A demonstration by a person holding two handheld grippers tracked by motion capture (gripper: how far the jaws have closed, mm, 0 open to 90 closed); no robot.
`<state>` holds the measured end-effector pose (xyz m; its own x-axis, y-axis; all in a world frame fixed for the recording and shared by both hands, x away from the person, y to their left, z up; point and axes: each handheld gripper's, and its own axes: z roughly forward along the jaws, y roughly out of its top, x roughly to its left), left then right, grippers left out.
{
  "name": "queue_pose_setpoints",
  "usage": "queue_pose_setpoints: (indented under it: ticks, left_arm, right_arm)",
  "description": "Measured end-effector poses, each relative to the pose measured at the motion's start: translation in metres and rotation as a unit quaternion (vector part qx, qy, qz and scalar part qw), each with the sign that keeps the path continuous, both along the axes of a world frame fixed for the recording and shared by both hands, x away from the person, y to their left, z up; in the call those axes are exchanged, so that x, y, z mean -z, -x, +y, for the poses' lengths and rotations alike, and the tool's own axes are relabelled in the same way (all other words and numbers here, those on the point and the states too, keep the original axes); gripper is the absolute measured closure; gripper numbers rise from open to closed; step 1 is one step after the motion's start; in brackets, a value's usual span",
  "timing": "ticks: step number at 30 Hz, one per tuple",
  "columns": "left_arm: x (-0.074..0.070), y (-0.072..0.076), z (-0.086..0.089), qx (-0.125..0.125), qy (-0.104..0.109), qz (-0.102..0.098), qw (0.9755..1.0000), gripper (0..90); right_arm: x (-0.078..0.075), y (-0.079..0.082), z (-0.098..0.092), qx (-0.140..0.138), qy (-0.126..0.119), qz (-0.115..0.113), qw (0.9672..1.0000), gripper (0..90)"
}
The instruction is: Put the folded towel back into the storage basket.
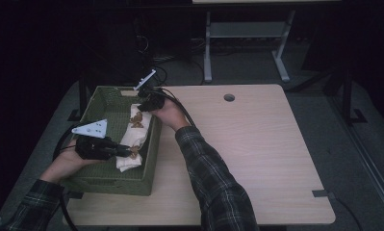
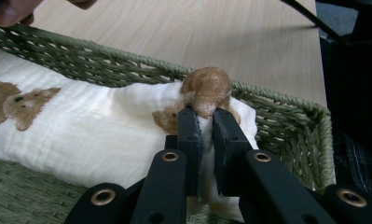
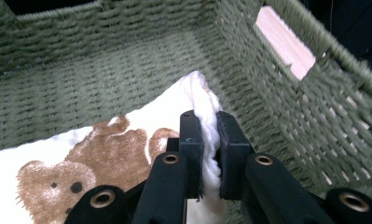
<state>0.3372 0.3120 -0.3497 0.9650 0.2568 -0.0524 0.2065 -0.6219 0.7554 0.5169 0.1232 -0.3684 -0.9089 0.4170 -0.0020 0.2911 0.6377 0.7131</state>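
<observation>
One woven green basket [image 1: 148,166] on the left part of one light wood table [image 1: 257,154]. One cream cloth [image 1: 136,137] printed with brown bears lies folded inside the basket, along its right wall.

Two hand-held grippers, both inside the basket:
- left hand-held gripper [image 1: 131,152] at the cloth's near end; in the left gripper view [image 2: 204,126] its two jaws are pressed together on a pinch of the cloth's corner, a brown bear print bunched just above the tips
- right hand-held gripper [image 1: 144,107] at the cloth's far end; in the right gripper view [image 3: 207,126] its two jaws are clamped on a fold of the cloth's edge, close to the basket's corner

Cloth between the two grips rests on the basket floor, slightly rumpled. Bear prints counted: two in the left gripper view, one large one in the right gripper view.

One handle slot in the basket wall [image 3: 284,42], pale wood showing through it. One round cable hole [image 1: 229,97] in the table's far part. Two forearms in plaid sleeves [image 1: 213,178] enter from the bottom. One grey three-cornered plate on each gripper
</observation>
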Motion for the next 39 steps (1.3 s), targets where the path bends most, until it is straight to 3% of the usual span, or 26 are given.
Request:
queue_pose_setpoints:
  ticks: [10, 15, 22, 30, 32, 34, 39]
  left_arm:
    - [0.012, -0.003, -0.008, 0.012, -0.010, 0.009, 0.9998, 80.2]
    - [0.012, -0.004, -0.009, 0.014, -0.005, 0.012, 0.9998, 62.2]
    - [0.011, -0.005, -0.010, 0.004, 0.006, 0.007, 0.9999, 46.1]
    - [0.008, -0.006, -0.008, -0.014, 0.021, 0.006, 0.9997, 40.3]
    - [0.007, -0.006, -0.008, -0.015, 0.022, 0.005, 0.9996, 40.3]
    - [0.006, -0.005, -0.008, -0.020, 0.022, 0.005, 0.9995, 40.4]
    - [-0.002, -0.004, -0.012, -0.050, 0.034, -0.001, 0.9981, 40.4]
  right_arm:
    - [0.011, -0.001, -0.005, 0.003, 0.011, 0.002, 0.9999, 82.4]
    - [0.014, -0.002, -0.008, 0.009, 0.013, 0.004, 0.9999, 82.4]
    - [0.015, -0.002, -0.008, 0.007, 0.012, 0.004, 0.9999, 82.3]
    - [0.015, -0.002, -0.009, 0.007, 0.008, 0.011, 0.9999, 80.9]
    - [0.015, -0.002, -0.009, 0.008, 0.005, 0.012, 0.9999, 75.9]
    - [0.015, -0.003, -0.010, 0.011, -0.005, 0.022, 0.9997, 63.9]
    - [0.006, 0.000, -0.016, 0.023, -0.023, 0.031, 0.9990, 48.1]
